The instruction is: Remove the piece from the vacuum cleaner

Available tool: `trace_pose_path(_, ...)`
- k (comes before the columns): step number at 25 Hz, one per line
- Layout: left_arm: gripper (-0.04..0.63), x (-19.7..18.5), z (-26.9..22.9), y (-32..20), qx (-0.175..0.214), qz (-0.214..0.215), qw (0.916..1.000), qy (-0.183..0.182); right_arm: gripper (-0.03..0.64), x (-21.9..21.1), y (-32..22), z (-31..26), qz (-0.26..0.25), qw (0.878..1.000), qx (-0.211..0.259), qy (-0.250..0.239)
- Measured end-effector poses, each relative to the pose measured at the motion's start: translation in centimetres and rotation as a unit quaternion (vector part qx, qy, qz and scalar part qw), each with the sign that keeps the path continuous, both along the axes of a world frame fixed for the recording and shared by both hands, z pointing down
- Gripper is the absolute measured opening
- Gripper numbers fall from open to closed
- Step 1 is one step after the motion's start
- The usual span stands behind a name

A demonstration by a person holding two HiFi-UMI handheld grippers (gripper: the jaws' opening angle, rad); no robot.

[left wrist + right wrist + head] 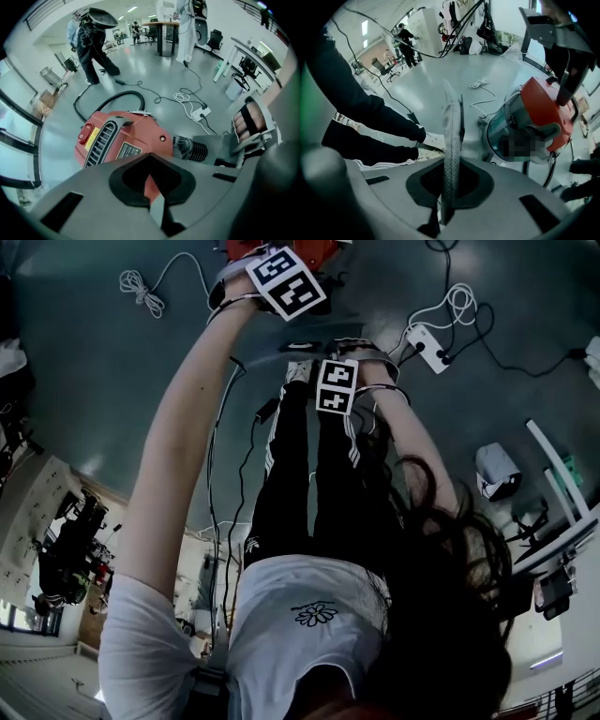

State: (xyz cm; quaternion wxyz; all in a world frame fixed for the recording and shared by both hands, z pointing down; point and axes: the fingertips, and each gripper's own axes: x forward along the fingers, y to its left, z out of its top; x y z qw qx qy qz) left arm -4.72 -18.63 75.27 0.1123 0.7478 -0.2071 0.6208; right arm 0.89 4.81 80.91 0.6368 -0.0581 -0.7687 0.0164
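The grey floor (154, 70) lay bare around the red vacuum cleaner (131, 138), with only a power strip (202, 113) near it. The left gripper (563, 96) had its jaws drawn together, the tip on the red top. The right gripper (452, 101) was closed tight on nothing, in the air beside it. The black ribbed piece (190, 149) sat in the cleaner's end.
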Motion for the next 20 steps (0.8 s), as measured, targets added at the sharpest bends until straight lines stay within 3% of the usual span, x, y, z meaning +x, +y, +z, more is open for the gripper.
trace_pose_path(3, 0.005, -0.1, -0.7, 1.0, 0.007, -0.072, 0.9970, 0.026, 0.023, 0.3, -0.5, -2.4, 0.026, 1.000, -0.003, 0.001)
trace_pose_path(5, 0.005, 0.1, -2.8, 1.8, 0.017, -0.158, 0.9832, 0.089, 0.023, 0.8, -1.7, -4.5, 0.048, 0.999, 0.003, -0.002)
trace_pose_path(8, 0.005, -0.4, -8.1, 3.1, 0.037, -0.284, 0.9403, 0.185, 0.023, 1.3, -3.8, -8.6, 0.110, 0.994, 0.012, -0.014)
trace_pose_path(10, 0.005, -1.7, -13.1, 3.6, 0.074, -0.358, 0.9008, 0.235, 0.023, 1.6, -5.2, -12.3, 0.172, 0.984, 0.020, -0.035)
trace_pose_path(12, 0.005, -3.4, -19.1, 3.6, 0.133, -0.418, 0.8539, 0.280, 0.023, 2.0, -7.3, -16.9, 0.232, 0.970, 0.045, -0.063)
trace_pose_path(13, 0.005, -4.1, -22.3, 3.3, 0.162, -0.434, 0.8339, 0.300, 0.023, 2.4, -8.8, -19.5, 0.260, 0.960, 0.065, -0.077)
trace_pose_path(14, 0.005, -4.5, -25.6, 3.2, 0.186, -0.439, 0.8196, 0.317, 0.023, 2.7, -10.2, -22.3, 0.288, 0.949, 0.085, -0.093)
trace_pose_path(15, 0.005, -4.8, -28.8, 3.3, 0.206, -0.437, 0.8111, 0.330, 0.023, 2.9, -11.4, -25.3, 0.314, 0.937, 0.105, -0.111)
trace_pose_path(18, 0.005, -5.6, -37.8, 4.2, 0.258, -0.414, 0.7977, 0.354, 0.023, 3.0, -13.9, -34.9, 0.371, 0.894, 0.171, -0.184)
trace_pose_path(20, 0.005, -6.3, -43.2, 3.4, 0.302, -0.401, 0.7786, 0.376, 0.023, 3.2, -16.4, -41.3, 0.379, 0.863, 0.237, -0.235)
